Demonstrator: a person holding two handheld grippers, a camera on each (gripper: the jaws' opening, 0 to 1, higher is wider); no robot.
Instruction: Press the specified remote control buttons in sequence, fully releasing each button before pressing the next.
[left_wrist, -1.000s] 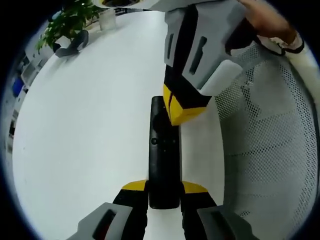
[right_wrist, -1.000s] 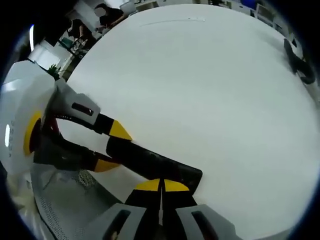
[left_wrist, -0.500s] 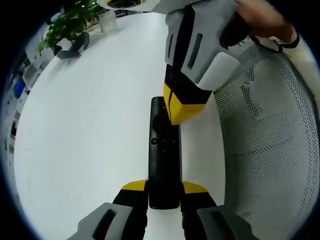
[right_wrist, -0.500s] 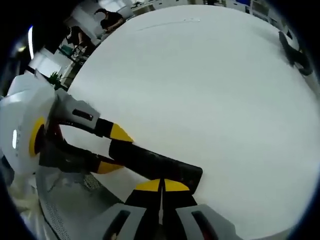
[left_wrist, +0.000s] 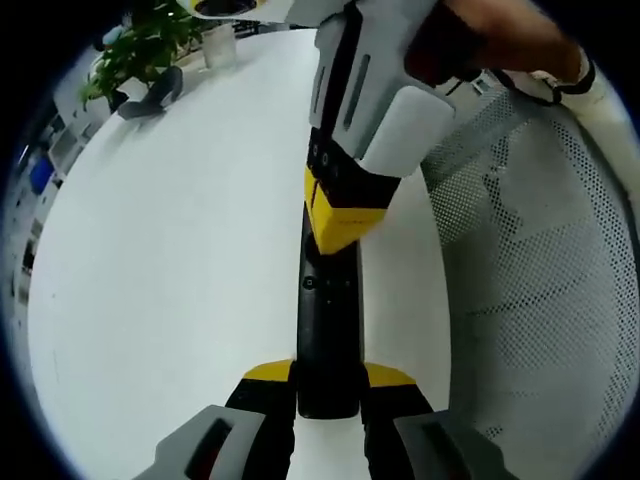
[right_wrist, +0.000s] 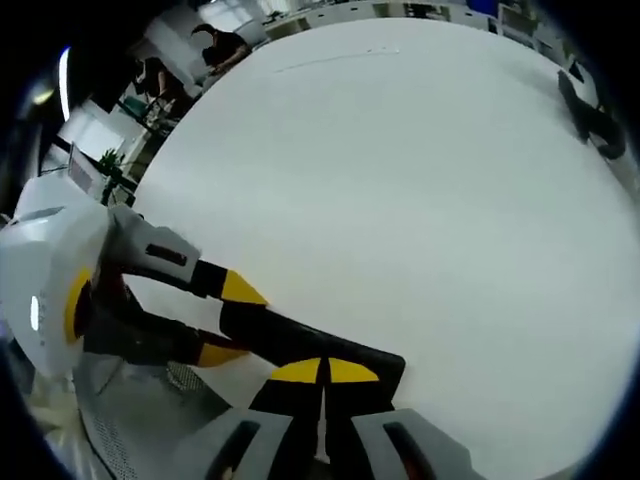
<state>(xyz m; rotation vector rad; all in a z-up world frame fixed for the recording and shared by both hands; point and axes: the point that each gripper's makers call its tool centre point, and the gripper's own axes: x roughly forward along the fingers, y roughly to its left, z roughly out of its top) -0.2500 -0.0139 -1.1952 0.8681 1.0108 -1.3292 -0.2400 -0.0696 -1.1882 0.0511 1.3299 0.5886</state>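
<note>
Surface: white round table (left_wrist: 170, 250) with an office room beyond its far edge; a potted plant (left_wrist: 140, 45) and a dark object (left_wrist: 150, 92) sit at the far rim in the left gripper view; a white mesh chair back (left_wrist: 540, 300) stands just beside the table on the near side.

Remote: black remote control (left_wrist: 327, 320) lies flat on the table near its edge, long axis running away from the left gripper; in the right gripper view it runs across, one end just ahead of the yellow tips.

Left gripper: left gripper (left_wrist: 328, 378) is clenched around the near end of the remote, one yellow-tipped jaw on each side, pinning it in place.

Right gripper: right gripper (right_wrist: 322, 372) has its jaws closed together, tips meeting with nothing between them; in the left gripper view it comes down from above, its yellow tip over the far half of the remote.

Contact: whether the tip is touching a button or hovering just above cannot be told.

Step in hand: judged to be a press, or the approach to one, on a button in the upper part of the remote, with the left gripper bracing.

Next move: a straight push down on the target button, then a full lift clear before shifting to the next; the left grip should stay firm so the remote does not skid.
</note>
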